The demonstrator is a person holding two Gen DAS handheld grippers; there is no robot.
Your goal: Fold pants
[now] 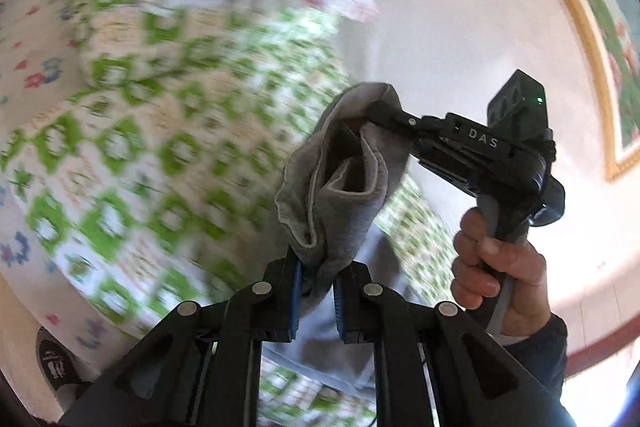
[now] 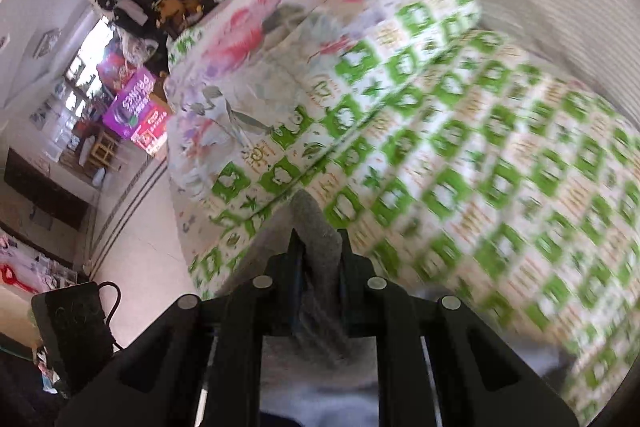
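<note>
The grey pants (image 1: pixel 340 187) hang bunched in the air between both grippers, above the bed. My left gripper (image 1: pixel 316 267) is shut on one part of the grey fabric. My right gripper (image 1: pixel 372 119), held by a hand, is shut on another part just above and to the right. In the right wrist view the right gripper (image 2: pixel 318 243) is shut on a fold of the pants (image 2: pixel 316 227), whose lighter part hangs below the fingers. The background is blurred by motion.
A bed with a green-and-white patterned cover (image 1: pixel 132 147) and a stack of floral bedding (image 2: pixel 260 39) lies beyond. A white wall (image 1: pixel 460 27) with a framed picture (image 1: pixel 600 27) is at right. A cluttered room with boxes (image 2: pixel 136 107) and tiled floor (image 2: pixel 136 227) is at left.
</note>
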